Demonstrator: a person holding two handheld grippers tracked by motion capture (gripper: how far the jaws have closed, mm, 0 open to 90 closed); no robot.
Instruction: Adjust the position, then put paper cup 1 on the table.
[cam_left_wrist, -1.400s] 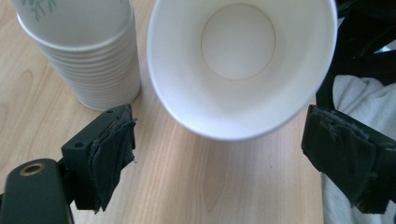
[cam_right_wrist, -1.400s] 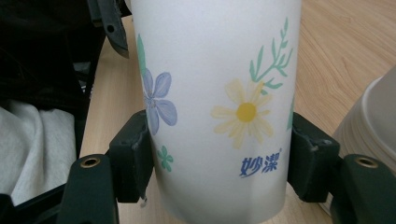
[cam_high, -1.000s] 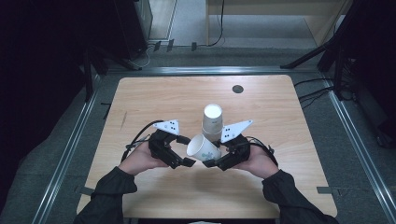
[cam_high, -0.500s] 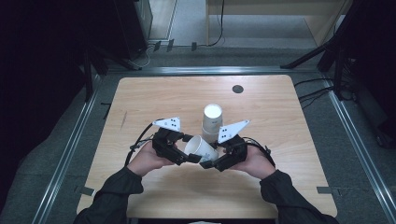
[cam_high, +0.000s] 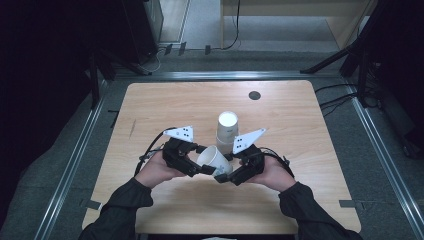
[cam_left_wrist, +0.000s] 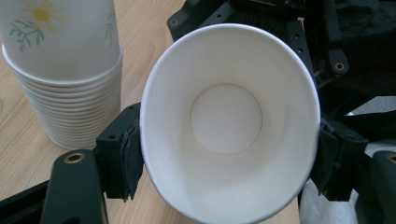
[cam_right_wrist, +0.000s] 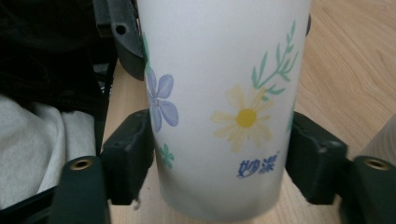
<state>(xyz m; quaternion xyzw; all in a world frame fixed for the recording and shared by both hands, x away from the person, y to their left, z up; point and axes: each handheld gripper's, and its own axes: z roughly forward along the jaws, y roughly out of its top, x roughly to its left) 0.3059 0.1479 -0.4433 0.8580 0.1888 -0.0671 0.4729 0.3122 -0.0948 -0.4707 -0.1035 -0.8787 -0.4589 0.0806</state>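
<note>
1. Bearing everything, the table (cam_high: 165, 107) is a smooth, pale wood-grain slab with rounded corners.
2. Standing near its middle, the stack of cups (cam_high: 227, 131) is nested rim-down; ribbed rims show in the left gripper view (cam_left_wrist: 70, 116).
3. Held on its side just in front of the stack, the paper cup (cam_high: 214, 159) is thin, light and easily crushed; its rim (cam_left_wrist: 229, 126) already looks ovalled, so light pressure low on the stiffer base seems safest.
4. Left gripper (cam_high: 202, 169): jaws have just been closing and clamp the cup's rim.
5. Right gripper (cam_high: 220, 176): jaws have just been opening, flanking the flower-printed wall (cam_right_wrist: 224, 107); contact on its right looks released.
</note>
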